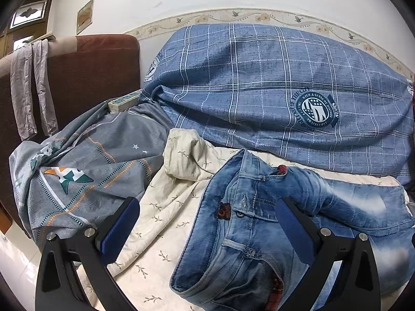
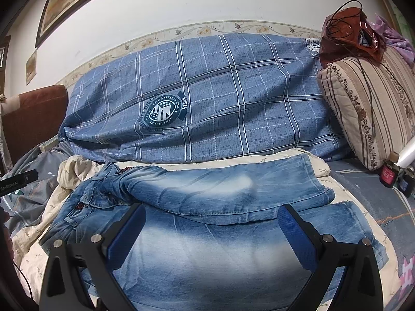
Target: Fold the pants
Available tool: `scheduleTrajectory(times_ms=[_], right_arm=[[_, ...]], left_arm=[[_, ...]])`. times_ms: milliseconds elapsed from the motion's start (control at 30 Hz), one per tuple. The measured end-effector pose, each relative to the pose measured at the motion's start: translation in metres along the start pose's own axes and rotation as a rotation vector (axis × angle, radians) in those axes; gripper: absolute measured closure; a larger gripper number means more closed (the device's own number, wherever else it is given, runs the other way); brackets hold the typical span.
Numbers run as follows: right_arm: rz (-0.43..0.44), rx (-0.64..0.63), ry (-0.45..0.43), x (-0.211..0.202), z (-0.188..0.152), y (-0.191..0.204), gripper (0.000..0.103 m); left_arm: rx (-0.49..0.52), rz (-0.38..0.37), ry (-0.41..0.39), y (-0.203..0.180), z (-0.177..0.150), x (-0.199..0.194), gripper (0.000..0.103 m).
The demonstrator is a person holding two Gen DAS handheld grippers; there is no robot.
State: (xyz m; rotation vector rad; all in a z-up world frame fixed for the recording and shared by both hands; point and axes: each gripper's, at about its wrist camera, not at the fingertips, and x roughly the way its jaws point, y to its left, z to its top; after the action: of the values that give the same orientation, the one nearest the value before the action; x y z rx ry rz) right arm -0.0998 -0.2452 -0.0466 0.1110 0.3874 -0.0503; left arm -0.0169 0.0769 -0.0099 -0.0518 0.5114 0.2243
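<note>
Left claw: waistband; right claw: legs.

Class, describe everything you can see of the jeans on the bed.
The jeans are faded light-blue denim with whitish worn patches. They lie on a cream leaf-print sheet, with the waistband open toward the left gripper, showing a button, belt loops, a small brown tag and red lining. One leg lies folded across the other. The open jaws of the right gripper straddle the legs.
</note>
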Motion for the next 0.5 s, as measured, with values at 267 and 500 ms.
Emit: scheduleTrajectory(times_ms=[267, 500], right_arm=[[-0.007, 0.001, 0.003, 0.003, 0.002, -0.004, 0.001], [-0.079, 0.019, 0.001, 0.028, 0.026, -0.052, 0.001]], left_arm=[[0.005, 0.004, 0.002, -0.002, -0.001, 0.003, 0.0], [0.074, -0.029, 0.145, -0.019, -0.012, 0.042, 0.0]])
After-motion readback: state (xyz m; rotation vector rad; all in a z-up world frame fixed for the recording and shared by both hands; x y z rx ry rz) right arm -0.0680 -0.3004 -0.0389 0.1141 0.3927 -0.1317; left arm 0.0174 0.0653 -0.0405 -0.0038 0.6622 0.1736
